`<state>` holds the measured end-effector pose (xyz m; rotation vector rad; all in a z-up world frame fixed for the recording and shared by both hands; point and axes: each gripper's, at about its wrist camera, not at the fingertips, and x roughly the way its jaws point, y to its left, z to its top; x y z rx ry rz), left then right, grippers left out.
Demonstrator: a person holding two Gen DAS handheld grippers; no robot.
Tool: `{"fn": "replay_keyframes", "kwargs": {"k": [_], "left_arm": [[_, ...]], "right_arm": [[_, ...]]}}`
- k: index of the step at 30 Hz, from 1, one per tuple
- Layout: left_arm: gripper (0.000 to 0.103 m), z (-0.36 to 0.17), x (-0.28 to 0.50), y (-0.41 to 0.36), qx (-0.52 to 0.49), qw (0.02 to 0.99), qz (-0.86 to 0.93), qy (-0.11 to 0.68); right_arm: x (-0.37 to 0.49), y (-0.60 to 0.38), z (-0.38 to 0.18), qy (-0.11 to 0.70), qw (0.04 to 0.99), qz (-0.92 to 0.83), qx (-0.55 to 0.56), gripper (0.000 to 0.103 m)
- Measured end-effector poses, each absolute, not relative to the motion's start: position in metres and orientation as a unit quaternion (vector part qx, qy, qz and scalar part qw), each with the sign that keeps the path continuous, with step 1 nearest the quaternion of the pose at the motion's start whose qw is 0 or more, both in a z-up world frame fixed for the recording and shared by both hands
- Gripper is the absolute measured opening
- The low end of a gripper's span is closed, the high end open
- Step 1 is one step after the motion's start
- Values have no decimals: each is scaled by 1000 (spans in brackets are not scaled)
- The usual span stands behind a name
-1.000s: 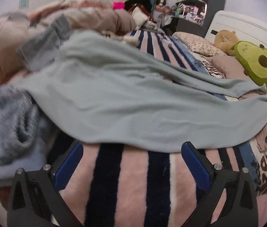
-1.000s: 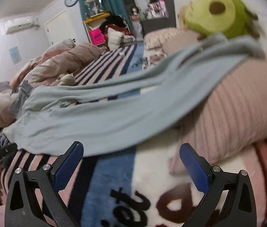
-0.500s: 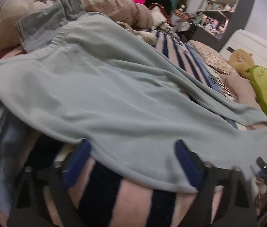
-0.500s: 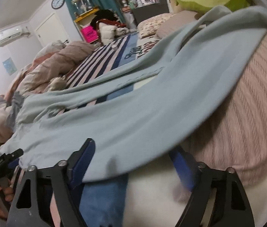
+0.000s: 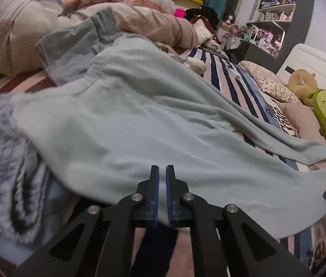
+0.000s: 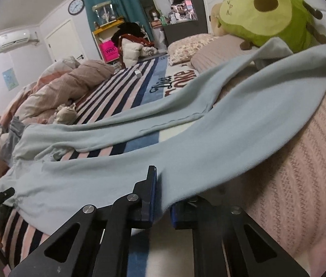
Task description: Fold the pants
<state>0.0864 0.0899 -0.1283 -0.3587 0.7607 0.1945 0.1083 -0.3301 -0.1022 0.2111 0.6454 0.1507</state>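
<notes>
The pants (image 5: 139,124) lay spread lengthwise on the bed (image 5: 229,85), both legs apart and running toward 2 o'clock in the left view, their ends draped over a pink pillow (image 6: 301,161) below the avocado toy (image 6: 269,11). No fold showed yet, so the task looked barely begun: only the gripping was done, and every fold was left. The left tool (image 5: 161,173) sat at 6 o'clock of its view, its blue pads nearly together with a thin slice of pale cloth between them, pinching the near edge of the pants around the hip part. The right tool (image 6: 163,184) was likewise almost closed on the near edge of the nearer leg, the cloth rising between the pads and hiding the right one. In the right view the left tool appeared at 8 o'clock, at the waist end. A heaped duvet (image 5: 151,23) lay beyond the waistband at 11 o'clock, and grey clothes (image 5: 6,161) crowded 9 o'clock. Judging from this, the near leg probably needed carrying over onto the far one.
</notes>
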Motion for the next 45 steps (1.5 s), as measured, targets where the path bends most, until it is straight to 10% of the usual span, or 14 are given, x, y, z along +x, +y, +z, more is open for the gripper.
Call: {"fn": "replay_keyframes", "kwargs": {"k": [1, 4, 16, 19, 22, 24, 27, 29, 45], "left_arm": [[8, -131, 80, 90, -180, 903, 90, 378], [66, -138, 64, 88, -207, 897, 65, 386], [72, -155, 86, 77, -226, 885, 64, 402], [72, -156, 106, 83, -209, 890, 101, 393], [64, -153, 117, 91, -197, 895, 143, 375], [33, -149, 121, 95, -190, 896, 148, 372], [8, -142, 123, 98, -175, 902, 148, 366], [4, -132, 118, 103, -185, 908, 136, 350], [2, -68, 34, 117, -171, 939, 127, 270]], "right_arm": [[107, -330, -102, 316, 940, 75, 104, 4], [101, -329, -102, 319, 939, 80, 105, 4], [101, -322, -116, 337, 929, 100, 113, 8], [105, -323, -118, 338, 926, 110, 125, 39], [109, -321, -119, 335, 930, 99, 116, 58], [114, -322, -122, 336, 929, 98, 119, 58], [120, -320, -122, 336, 929, 96, 121, 37], [119, -318, -116, 328, 934, 89, 113, 6], [68, -323, -76, 284, 946, 125, 97, 3]]}}
